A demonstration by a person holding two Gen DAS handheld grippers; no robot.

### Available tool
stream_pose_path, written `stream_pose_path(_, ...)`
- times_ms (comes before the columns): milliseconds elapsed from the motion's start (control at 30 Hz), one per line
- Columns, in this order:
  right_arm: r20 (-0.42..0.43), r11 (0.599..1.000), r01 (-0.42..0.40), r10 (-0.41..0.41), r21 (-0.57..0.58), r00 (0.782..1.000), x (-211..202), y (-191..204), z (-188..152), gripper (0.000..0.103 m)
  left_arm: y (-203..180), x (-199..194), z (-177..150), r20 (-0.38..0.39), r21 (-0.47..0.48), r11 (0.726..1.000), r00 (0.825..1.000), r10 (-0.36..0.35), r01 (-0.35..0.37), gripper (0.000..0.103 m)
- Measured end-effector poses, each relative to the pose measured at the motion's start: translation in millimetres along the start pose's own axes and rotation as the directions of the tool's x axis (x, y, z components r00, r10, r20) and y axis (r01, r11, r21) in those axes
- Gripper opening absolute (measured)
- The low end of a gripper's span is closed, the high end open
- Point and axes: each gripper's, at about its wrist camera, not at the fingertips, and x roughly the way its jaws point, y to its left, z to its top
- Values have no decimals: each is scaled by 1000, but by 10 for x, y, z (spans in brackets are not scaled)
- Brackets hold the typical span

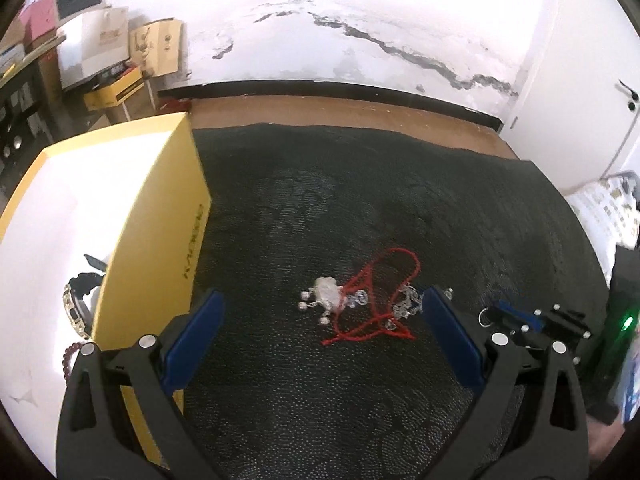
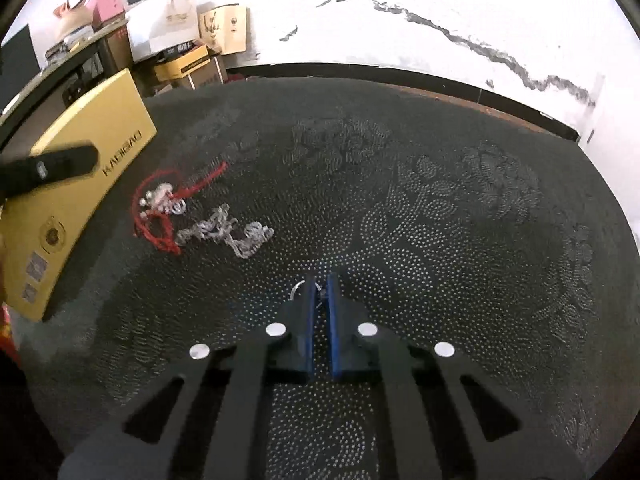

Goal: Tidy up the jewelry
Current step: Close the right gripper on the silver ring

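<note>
A red cord necklace with a silver pendant lies on the black mat, next to a silver chain. My left gripper is open just before them, its blue fingers on either side. The yellow box stands to its left, holding a watch and a bead bracelet. My right gripper is shut on a small silver ring on the mat. It also shows in the left wrist view, with the ring. The red cord and chain lie to its far left.
The black patterned mat covers a wooden table. The yellow box stands at the mat's left edge. Cardboard boxes and bags are stacked at the back left against a cracked white wall.
</note>
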Motion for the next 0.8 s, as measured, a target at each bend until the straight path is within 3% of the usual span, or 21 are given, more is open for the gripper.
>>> stream_pose_path(133, 16, 1000, -4, 4, 7, 1000, -104, -41, 21, 6, -215, -22, 2, 24, 63, 998, 999, -32, 31, 97)
stream_pose_path(300, 43, 999, 6, -8, 46, 999, -324, -209, 28, 6, -338, -116, 57, 97, 64, 996, 993, -70, 64, 97)
stream_pose_path(467, 79, 994, 37, -46, 107, 996, -627, -506, 9, 6, -886, -13, -98, 101, 186, 972, 982, -162, 141, 97)
stream_pose_path(600, 79, 987, 58, -70, 149, 994, -721, -742, -70, 6, -1250, 298, -279, 30, 246, 962, 992, -126, 114, 97)
stream_pose_path(800, 71, 982, 59, -73, 179, 995, -782, -987, -196, 6, -1379, 603, -341, -7, 263, 963, 998, -55, 55, 97)
